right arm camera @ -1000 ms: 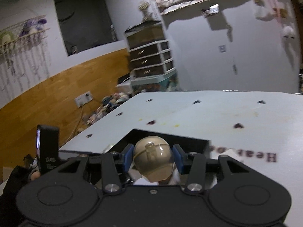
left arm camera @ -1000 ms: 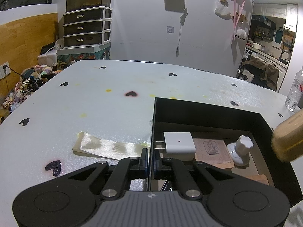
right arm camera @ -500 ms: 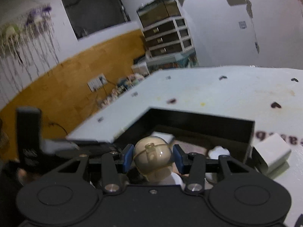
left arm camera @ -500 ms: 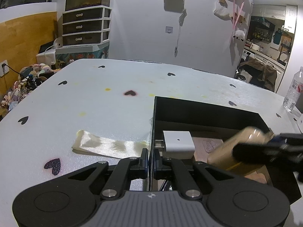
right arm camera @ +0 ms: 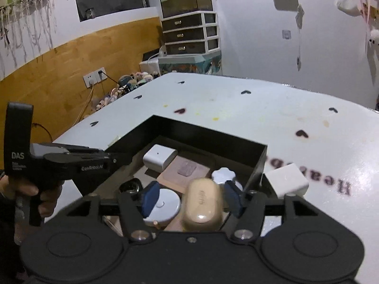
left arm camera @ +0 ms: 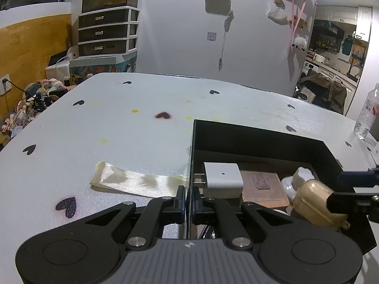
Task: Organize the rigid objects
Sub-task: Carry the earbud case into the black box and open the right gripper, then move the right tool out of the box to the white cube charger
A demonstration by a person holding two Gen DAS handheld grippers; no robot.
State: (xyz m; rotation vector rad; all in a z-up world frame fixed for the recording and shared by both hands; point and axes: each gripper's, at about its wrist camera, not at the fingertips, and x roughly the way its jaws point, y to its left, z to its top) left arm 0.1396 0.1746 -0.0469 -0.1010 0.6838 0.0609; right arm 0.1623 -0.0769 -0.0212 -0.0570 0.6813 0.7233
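Note:
A black box (left arm camera: 260, 139) (right arm camera: 203, 139) stands on the white table. My left gripper (left arm camera: 187, 200) is shut on its left wall. Inside lie a white charger (left arm camera: 222, 176) (right arm camera: 160, 157), a brown tile (left arm camera: 261, 187) (right arm camera: 187, 171), a white knob (right arm camera: 222, 176) and a round white disc (right arm camera: 163, 207). My right gripper (right arm camera: 189, 200) is open over the box, and a tan case (right arm camera: 202, 207) (left arm camera: 316, 201) sits loose between its blue pads (right arm camera: 149, 197), apart from them.
A second white block (right arm camera: 286, 183) lies on the table just outside the box's right wall. A cream ribbon strip (left arm camera: 139, 182) lies left of the box. A water bottle (left arm camera: 367, 113) stands at the table's far right edge.
My right gripper moved down over the box and opened, letting go of the tan case, which now lies on its side. My left gripper stayed put.

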